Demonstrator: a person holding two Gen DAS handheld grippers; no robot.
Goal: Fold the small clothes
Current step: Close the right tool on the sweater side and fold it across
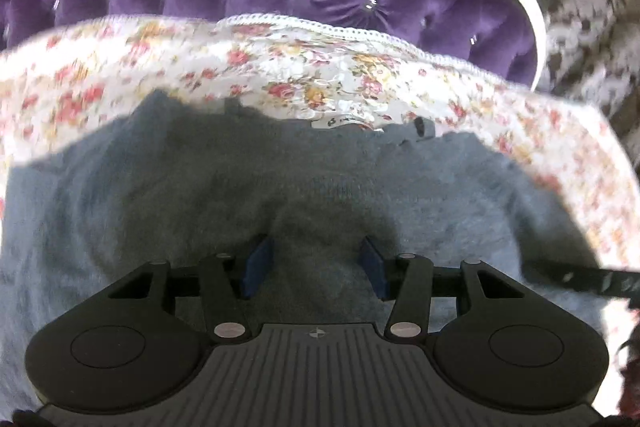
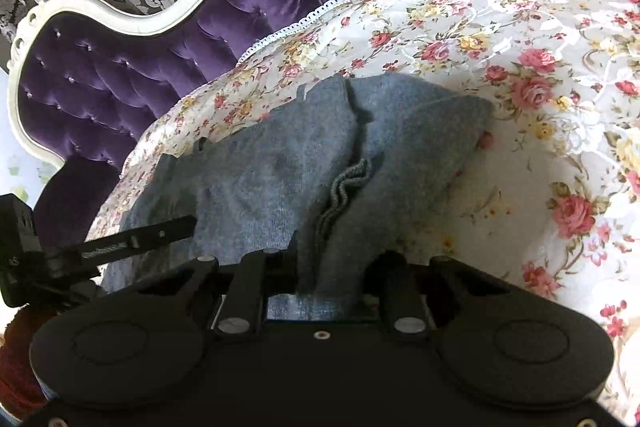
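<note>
Where the grey knit (image 2: 256, 183) lies spread on the floral cover (image 2: 520, 39), its long axis runs away from the right gripper (image 2: 332, 283) toward the purple headboard (image 2: 120, 83), with a ribbed hem or cuff (image 2: 344, 187) bunched along the middle fold. Right gripper: at the near edge of the knit, a ridge of fabric rising between its fingers; they look closed on that ridge, though the pads are hidden by cloth and housing, so the pinch is likely rather than certain. Left gripper (image 1: 316, 267): directly over the knit's broad middle, blue pads (image 1: 258, 261) spread wide, fabric beneath and between them but not pinched. Relation governing the next move, as judged: the right gripper has the nearer edge and would carry it forward along the long axis; the left sits placed to pin the body flat.
</note>
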